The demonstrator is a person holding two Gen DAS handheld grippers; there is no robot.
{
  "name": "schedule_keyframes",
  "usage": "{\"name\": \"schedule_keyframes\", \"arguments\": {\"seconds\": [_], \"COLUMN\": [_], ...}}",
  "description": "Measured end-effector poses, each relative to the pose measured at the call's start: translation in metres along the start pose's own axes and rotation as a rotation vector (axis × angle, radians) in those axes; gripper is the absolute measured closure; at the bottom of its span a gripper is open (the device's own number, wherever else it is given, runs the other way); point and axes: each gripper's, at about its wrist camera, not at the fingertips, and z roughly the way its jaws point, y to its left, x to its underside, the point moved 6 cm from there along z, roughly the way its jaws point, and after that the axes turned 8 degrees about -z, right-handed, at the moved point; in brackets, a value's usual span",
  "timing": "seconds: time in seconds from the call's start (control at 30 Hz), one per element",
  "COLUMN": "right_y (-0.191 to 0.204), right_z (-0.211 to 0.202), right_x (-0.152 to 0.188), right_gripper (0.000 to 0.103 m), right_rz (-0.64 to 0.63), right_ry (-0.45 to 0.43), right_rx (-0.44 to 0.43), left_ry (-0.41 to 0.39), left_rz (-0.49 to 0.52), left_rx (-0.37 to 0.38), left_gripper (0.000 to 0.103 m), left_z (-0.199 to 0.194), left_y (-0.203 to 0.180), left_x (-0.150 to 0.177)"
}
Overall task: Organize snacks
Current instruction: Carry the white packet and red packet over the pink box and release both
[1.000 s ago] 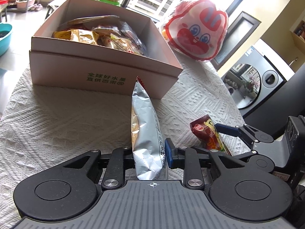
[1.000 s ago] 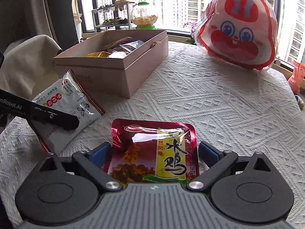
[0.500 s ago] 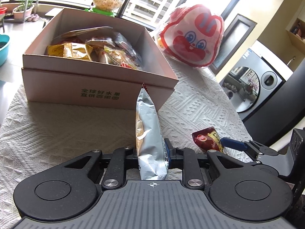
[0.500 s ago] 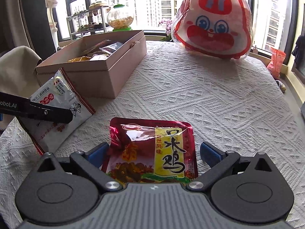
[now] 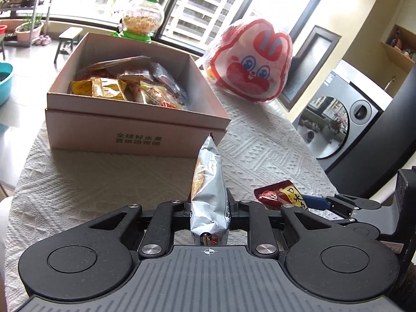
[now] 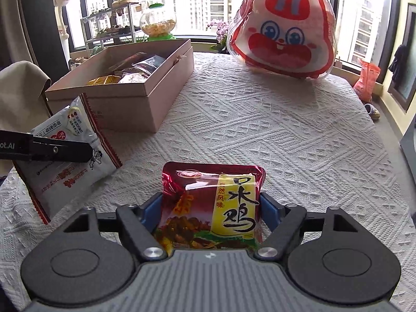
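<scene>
My left gripper [image 5: 208, 208] is shut on a silver-and-white snack packet [image 5: 208, 189], held edge-on and upright above the cloth in front of the pink cardboard box [image 5: 135, 132]. The same packet [image 6: 70, 150] shows its printed white face in the right wrist view. The box [image 6: 161, 83] holds several snack packets. My right gripper [image 6: 212, 205] has closed its blue pads [image 6: 149, 208] against both sides of a red and yellow chicken snack pouch [image 6: 215, 202] on the cloth. That pouch [image 5: 283, 195] lies right of my left gripper.
A large red and white rabbit-face bag [image 6: 283, 26] stands at the far side of the white textured tablecloth [image 6: 286, 135]. A candy jar with a green lid [image 5: 143, 18] stands behind the box. A washing machine [image 5: 345, 119] is past the table's right edge.
The right gripper's jaws have closed inward onto the red pouch. The left gripper, still holding the silver packet, has drawn back a little from the box.
</scene>
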Motion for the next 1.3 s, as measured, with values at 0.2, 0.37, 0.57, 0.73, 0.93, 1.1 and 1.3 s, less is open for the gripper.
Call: {"name": "schedule_keyframes", "arguments": {"seconds": [0.2, 0.37, 0.57, 0.73, 0.93, 1.1, 1.3], "right_y": [-0.001, 0.005, 0.007, 0.003, 0.014, 0.044, 0.084], "right_z": [-0.031, -0.082, -0.121, -0.124, -0.107, -0.071, 0.016], "right_x": [-0.009, -0.055, -0.104, -0.117, -0.149, -0.222, -0.261], "right_gripper": [0.036, 0.037, 0.036, 0.036, 0.036, 0.034, 0.021], "right_rz": [-0.005, -0.045, -0.096, -0.097, -0.132, -0.133, -0.161], "right_ry": [-0.053, -0.230, -0.368, -0.375, -0.353, -0.345, -0.222], "right_rx": [0.000, 0.012, 0.061, 0.088, 0.063, -0.040, -0.080], "left_ry": [-0.102, -0.267, -0.369, -0.358, -0.397, -0.416, -0.329], "left_rz": [0.002, 0.037, -0.002, -0.176, -0.252, -0.213, -0.183], "left_rx": [0.070, 0.088, 0.155, 0.035, 0.005, -0.029, -0.036], "left_gripper": [0.081, 0.081, 0.075, 0.075, 0.075, 0.075, 0.075], "left_z": [-0.034, -0.069, -0.058, -0.021, -0.044, -0.060, -0.036], "left_y": [-0.009, -0.028, -0.019, 0.050, 0.092, 0.094, 0.094], "left_x": [-0.016, -0.069, -0.157, -0.154, -0.125, -0.118, -0.116]}}
